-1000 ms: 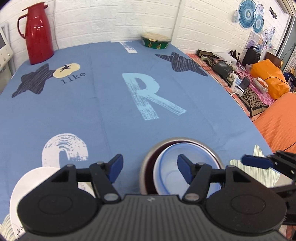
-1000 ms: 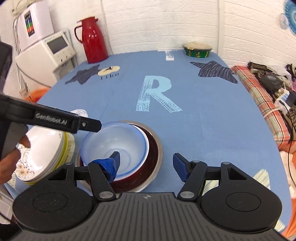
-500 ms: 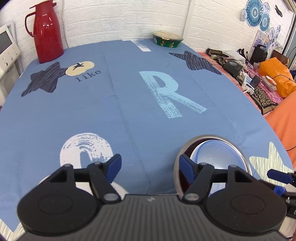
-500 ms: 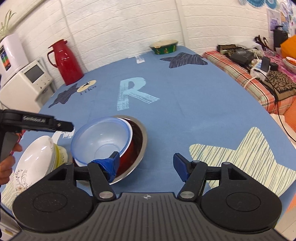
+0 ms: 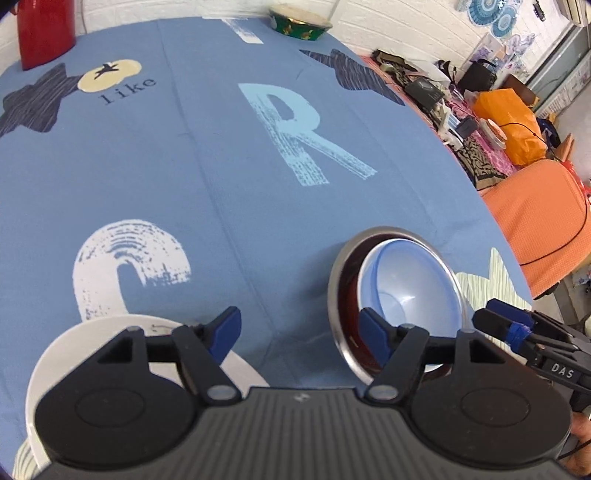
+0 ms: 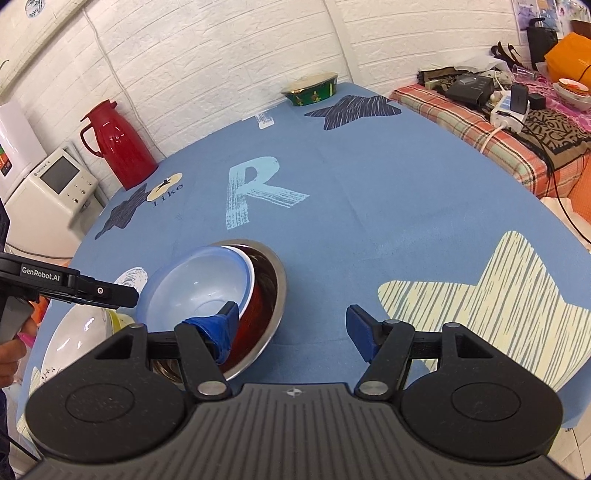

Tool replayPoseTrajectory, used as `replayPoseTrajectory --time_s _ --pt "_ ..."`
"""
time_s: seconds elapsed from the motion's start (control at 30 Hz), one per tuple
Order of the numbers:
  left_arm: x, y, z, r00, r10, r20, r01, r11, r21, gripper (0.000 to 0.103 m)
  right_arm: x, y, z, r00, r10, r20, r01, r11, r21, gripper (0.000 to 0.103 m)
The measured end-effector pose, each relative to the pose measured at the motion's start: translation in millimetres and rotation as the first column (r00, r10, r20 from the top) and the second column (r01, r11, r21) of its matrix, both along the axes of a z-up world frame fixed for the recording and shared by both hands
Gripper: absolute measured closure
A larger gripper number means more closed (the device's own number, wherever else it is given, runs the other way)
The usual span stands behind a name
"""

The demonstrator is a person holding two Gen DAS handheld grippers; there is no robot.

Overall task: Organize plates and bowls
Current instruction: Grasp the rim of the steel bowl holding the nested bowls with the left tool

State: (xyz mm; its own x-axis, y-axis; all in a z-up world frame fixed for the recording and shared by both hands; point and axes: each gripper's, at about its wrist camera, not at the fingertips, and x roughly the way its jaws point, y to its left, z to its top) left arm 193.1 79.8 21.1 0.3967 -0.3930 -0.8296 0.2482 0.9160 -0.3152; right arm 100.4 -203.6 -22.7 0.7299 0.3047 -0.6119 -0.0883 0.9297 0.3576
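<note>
A pale blue bowl (image 5: pixel 410 288) (image 6: pixel 199 284) sits nested in a dark red bowl (image 6: pixel 255 314), which rests in a steel bowl (image 5: pixel 338 291) (image 6: pixel 279 280) on the blue tablecloth. A white bowl (image 5: pixel 70 354) (image 6: pixel 70 339) lies on a yellow one to the left of that stack. My left gripper (image 5: pixel 301 330) is open over bare cloth between the white bowl and the stack. My right gripper (image 6: pixel 291 328) is open at the stack's near right edge, its taped left finger in front of the red bowl's rim. Neither holds anything.
A green bowl (image 6: pixel 314 88) (image 5: pixel 299 26) stands at the table's far edge. A red thermos (image 6: pixel 118 144) stands at the far left, beside a white appliance (image 6: pixel 48 192) off the table. Clutter and cables cover a checked bench (image 6: pixel 480 122) to the right.
My left gripper has shifted left, so the bowl stack now sits off its right finger. My right gripper has pulled back and swung right. The bowls have stayed put.
</note>
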Motion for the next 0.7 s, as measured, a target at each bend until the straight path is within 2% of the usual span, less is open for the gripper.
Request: replayPoseTrajectory --time_s 0.17,0.3,0.4,0.7 --pt "10 -5 -9 1.0 0.0 -0.014 0.001 0.999 0.048 0.031 6 1 -4 1.0 0.01 -0.027 -0.01 1.0 -0.006 0.053" --pt "19 -8 -19 0.999 0.005 -0.034 -0.003 0.999 0.048 0.031 11 1 -7 0.999 0.017 -0.045 -0.018 1.0 -0.025 0.053" --pt "18 -14 -20 1.0 -0.005 0.001 0.005 0.997 0.074 0.029 16 3 -10 0.997 0.032 -0.066 -0.035 0.999 -0.041 0.053" --pt "20 -20 -26 1.0 -0.031 0.004 0.03 0.995 0.092 0.029 32 10 -13 0.995 0.053 -0.089 -0.064 0.99 -0.123 0.051"
